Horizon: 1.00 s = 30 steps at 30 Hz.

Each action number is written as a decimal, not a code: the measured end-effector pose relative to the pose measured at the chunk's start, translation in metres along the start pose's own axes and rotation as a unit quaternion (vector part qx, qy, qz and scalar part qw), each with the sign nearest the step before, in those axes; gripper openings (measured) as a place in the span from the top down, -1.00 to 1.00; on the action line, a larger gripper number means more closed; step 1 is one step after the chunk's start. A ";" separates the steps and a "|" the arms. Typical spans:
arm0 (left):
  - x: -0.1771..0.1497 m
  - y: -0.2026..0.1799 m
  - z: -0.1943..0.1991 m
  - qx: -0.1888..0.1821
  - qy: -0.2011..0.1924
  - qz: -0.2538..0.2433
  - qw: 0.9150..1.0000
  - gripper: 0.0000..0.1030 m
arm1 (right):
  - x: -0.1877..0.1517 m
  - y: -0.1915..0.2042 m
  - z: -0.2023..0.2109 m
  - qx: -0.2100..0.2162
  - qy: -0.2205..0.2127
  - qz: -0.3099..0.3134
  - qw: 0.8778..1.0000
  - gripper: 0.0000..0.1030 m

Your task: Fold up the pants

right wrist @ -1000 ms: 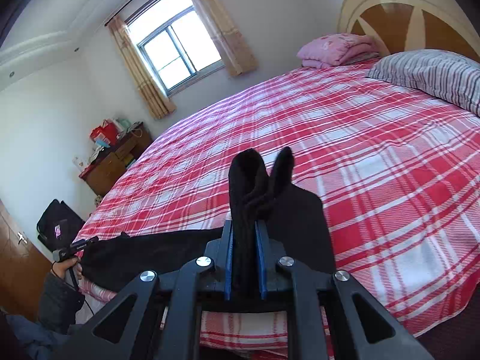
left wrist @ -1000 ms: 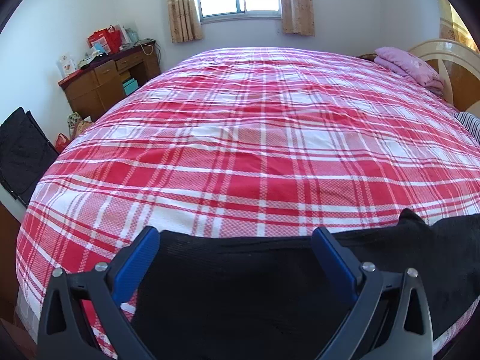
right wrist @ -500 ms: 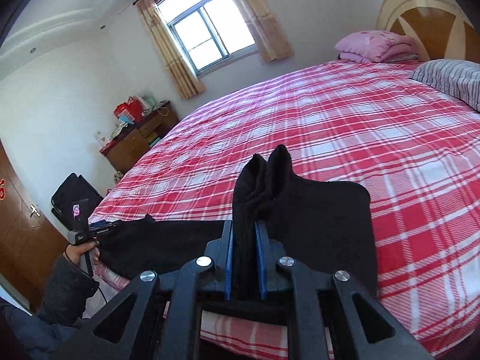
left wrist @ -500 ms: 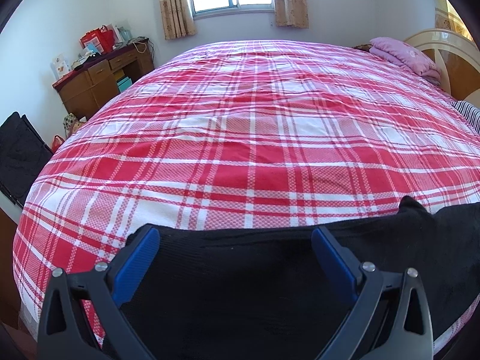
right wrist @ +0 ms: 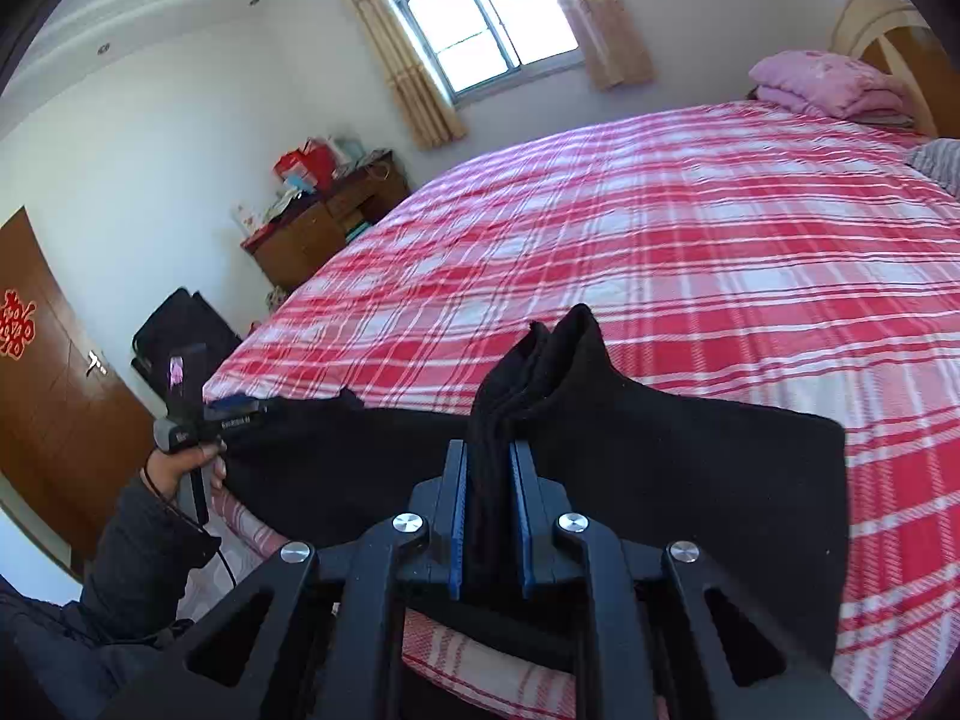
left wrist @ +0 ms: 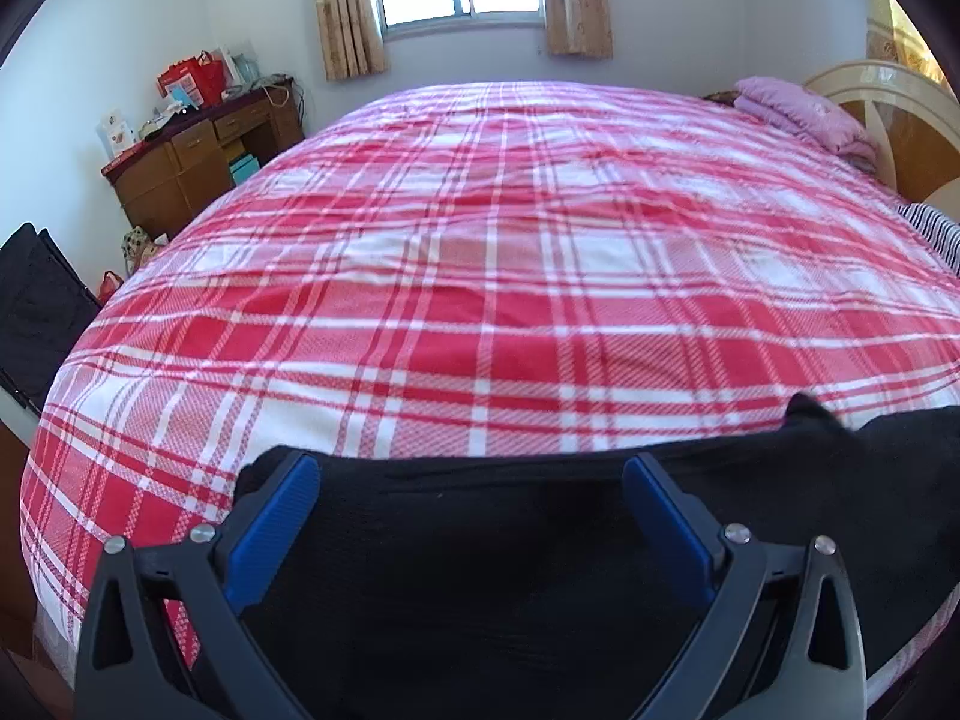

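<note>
Black pants (right wrist: 690, 456) lie spread along the near edge of the red plaid bed (right wrist: 660, 228). My right gripper (right wrist: 487, 450) is shut on a bunched fold of the pants that sticks up between its blue pads. In the left wrist view the pants (left wrist: 480, 540) fill the space under my left gripper (left wrist: 471, 468), whose jaws stand wide apart over one end of the cloth. The left gripper (right wrist: 240, 411) also shows in the right wrist view, held by a hand at the pants' left end.
A folded pink blanket (left wrist: 804, 114) and a striped pillow (left wrist: 936, 234) lie near the headboard (left wrist: 882, 114). A wooden dresser (left wrist: 192, 162) and a black bag (left wrist: 36, 312) stand left of the bed. A brown door (right wrist: 42, 396) is at far left.
The right gripper has carried its fold of pants leftward, so more cloth lies flat to its right. The left gripper has moved a little farther over the pants' end, still open.
</note>
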State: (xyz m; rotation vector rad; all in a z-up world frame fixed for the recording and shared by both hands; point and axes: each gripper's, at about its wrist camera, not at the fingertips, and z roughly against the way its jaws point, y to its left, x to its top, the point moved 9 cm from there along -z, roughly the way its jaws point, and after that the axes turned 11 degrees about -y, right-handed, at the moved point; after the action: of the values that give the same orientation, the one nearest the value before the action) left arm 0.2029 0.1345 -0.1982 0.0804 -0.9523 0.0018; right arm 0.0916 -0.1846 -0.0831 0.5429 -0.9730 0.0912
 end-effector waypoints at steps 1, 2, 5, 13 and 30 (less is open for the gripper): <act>0.004 -0.004 0.005 -0.006 -0.007 0.001 1.000 -1.00 | -0.003 0.003 -0.007 0.003 0.008 0.003 1.000 0.74; 0.009 -0.008 0.010 -0.014 -0.017 0.002 1.000 -1.00 | -0.007 0.008 -0.016 0.007 0.018 0.009 1.000 0.74; 0.021 -0.029 0.025 -0.051 -0.039 0.013 0.998 -1.00 | -0.019 0.015 -0.035 0.015 0.040 0.022 0.999 0.74; 0.014 -0.140 0.055 -0.209 -0.029 0.008 0.977 -1.00 | -0.054 0.023 -0.076 0.017 0.088 0.044 0.995 0.73; -0.015 -0.286 0.079 -0.381 0.062 -0.032 0.922 -0.73 | -0.055 -0.005 -0.050 -0.075 0.104 0.136 0.982 0.08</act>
State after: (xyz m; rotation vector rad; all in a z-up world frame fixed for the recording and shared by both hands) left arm 0.1405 -0.1561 -0.1841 -0.6041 -0.7680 -0.4193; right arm 0.0996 -0.1558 -0.1516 0.2523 -0.8366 0.3110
